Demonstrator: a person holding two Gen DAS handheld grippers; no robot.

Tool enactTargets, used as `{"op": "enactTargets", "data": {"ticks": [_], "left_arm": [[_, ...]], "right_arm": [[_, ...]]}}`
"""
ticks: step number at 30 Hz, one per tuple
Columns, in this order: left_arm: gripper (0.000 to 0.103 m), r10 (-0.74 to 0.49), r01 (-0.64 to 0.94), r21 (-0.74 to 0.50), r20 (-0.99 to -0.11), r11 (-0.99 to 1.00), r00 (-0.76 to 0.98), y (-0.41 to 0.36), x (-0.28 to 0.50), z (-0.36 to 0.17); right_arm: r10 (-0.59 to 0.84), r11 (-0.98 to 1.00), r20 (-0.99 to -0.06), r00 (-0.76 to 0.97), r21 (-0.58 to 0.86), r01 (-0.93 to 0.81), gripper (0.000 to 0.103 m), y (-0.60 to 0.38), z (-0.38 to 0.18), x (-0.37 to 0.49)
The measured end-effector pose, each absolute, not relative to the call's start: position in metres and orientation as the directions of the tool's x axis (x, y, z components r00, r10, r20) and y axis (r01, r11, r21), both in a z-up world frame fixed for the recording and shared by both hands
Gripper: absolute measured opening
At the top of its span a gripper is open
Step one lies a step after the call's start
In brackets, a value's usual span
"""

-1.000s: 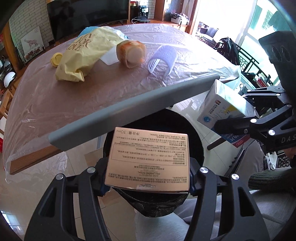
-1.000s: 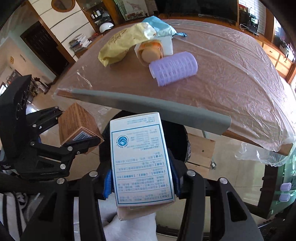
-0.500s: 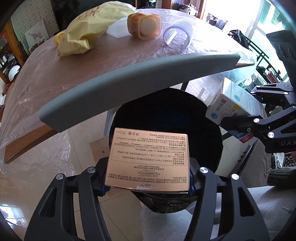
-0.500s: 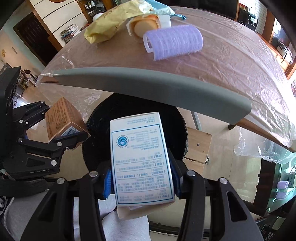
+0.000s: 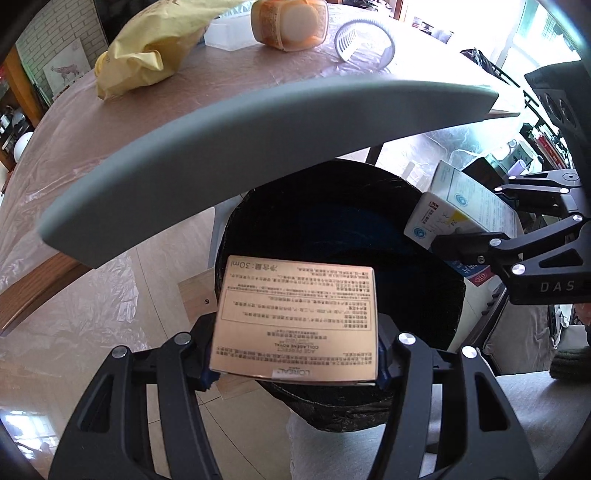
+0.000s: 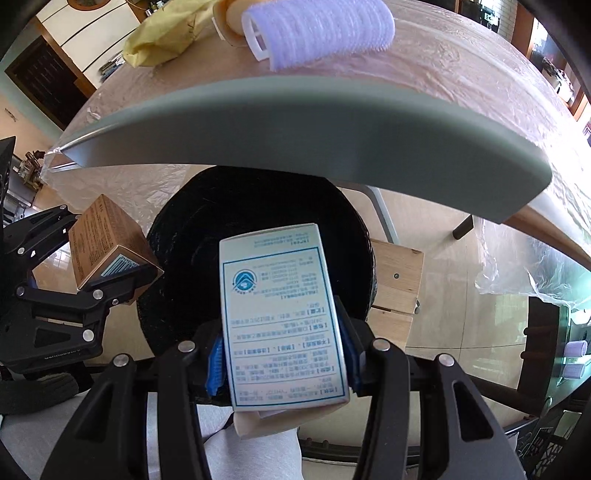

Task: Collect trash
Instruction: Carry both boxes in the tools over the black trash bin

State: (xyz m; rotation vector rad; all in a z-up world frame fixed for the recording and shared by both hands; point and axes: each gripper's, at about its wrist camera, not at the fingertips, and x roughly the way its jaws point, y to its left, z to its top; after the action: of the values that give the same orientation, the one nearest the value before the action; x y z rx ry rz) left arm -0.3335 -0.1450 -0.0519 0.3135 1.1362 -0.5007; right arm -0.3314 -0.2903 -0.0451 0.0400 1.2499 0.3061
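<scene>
Now I have both boxes over the black-lined round trash bin (image 5: 343, 229), under its raised grey lid (image 5: 258, 155). My left gripper (image 5: 295, 350) is clamped on the copper-coloured printed carton (image 5: 299, 317); my right gripper (image 6: 284, 354) grips the white-and-blue printed box (image 6: 280, 314). Next, I judge, comes letting go of both. Only the right view shows the lilac hair roller (image 6: 317, 29) whole.

Glossy bronze card box (image 5: 295, 317), matt white card carton (image 6: 280, 317), crinkled black plastic bin liner (image 5: 343, 236), below film-wrapped wooden table (image 5: 110, 122), are noted.
</scene>
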Motion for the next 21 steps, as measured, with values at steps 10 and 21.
{"op": "enactTargets", "data": {"ticks": [10,21], "left_arm": [[0.060,-0.206,0.539,-0.001,-0.925,0.842,0.319,-0.150,-0.331,-0.063],[0.060,-0.193,0.549,0.014,-0.929,0.835,0.316,-0.159,-0.329,-0.069]], "right_arm": [[0.231,0.965,-0.928,0.293,0.181,-0.187,0.048,-0.284,-0.050,-0.330],[0.208,0.973,-0.929,0.307,0.162,-0.167,0.048,-0.283,-0.053,-0.322]]}}
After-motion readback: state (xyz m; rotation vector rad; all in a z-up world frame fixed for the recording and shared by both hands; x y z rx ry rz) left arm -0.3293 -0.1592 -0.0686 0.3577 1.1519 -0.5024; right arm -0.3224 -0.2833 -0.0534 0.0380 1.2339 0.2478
